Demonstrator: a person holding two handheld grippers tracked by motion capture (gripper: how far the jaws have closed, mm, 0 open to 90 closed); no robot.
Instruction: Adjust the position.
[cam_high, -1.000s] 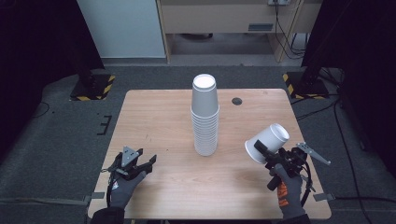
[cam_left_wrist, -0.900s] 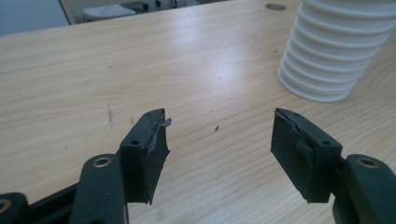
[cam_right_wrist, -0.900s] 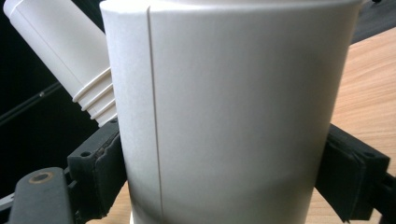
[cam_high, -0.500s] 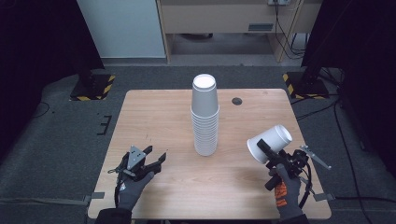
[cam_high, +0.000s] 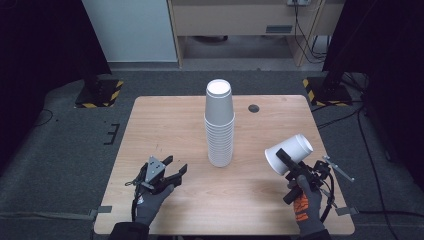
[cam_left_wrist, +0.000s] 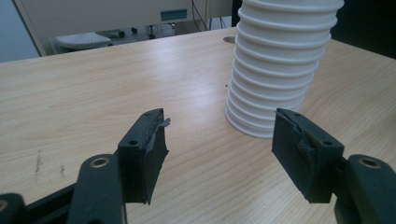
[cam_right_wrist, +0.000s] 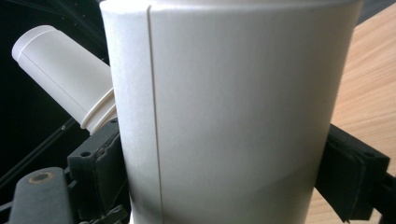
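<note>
A tall stack of white paper cups stands upside down at the middle of the wooden table. My right gripper is shut on a single white cup, held tilted above the table's right front part. In the right gripper view this cup sits between the black pads, with the stack behind it at the upper left. My left gripper is open and empty, low over the table left of the stack. Beyond its spread fingers, the left gripper view shows the stack close ahead and to the right.
A small dark round hole sits in the tabletop behind the stack on the right. Stand bases with yellow-black stripes flank the far corners on the floor. A cabinet stands beyond the table.
My left gripper has moved right, toward the stack, staying open. The single cup in my right gripper has turned in the hand and sits slightly lower.
</note>
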